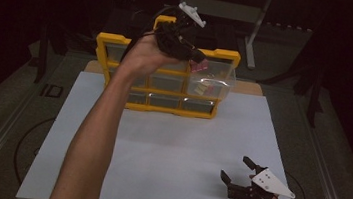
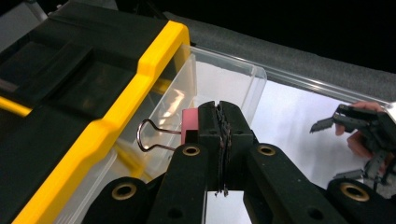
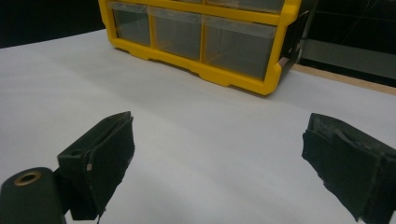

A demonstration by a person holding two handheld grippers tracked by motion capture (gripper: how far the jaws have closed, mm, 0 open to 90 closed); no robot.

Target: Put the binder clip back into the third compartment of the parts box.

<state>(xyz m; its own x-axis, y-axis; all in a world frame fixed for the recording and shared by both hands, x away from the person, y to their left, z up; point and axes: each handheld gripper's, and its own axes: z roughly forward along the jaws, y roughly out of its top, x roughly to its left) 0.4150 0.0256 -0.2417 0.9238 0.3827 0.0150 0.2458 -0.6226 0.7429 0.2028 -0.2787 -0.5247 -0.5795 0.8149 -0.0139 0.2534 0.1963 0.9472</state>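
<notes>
Binder clip (image 2: 187, 128), a pink one, is pinched at the very tip of the left gripper (image 2: 219, 122), jaws squeezed right together on its body with the wire handles sticking out sideways past the left jaw. In the high view the left gripper (image 1: 195, 57) is up at the top right corner of the yellow drawer cabinet (image 1: 120, 43), and the clip shows as a small pink bit (image 1: 199, 67) right at the jaw tips, over a clear drawer (image 1: 217, 81) that's pulled out of the cabinet. Looks like it's hanging just above the drawer's open top rather than inside it, but the angle makes that hard to call. Right gripper (image 1: 237, 169) sits well back from all this, low over the white table (image 1: 169, 149), jaws spread wide with nothing between them.
</notes>
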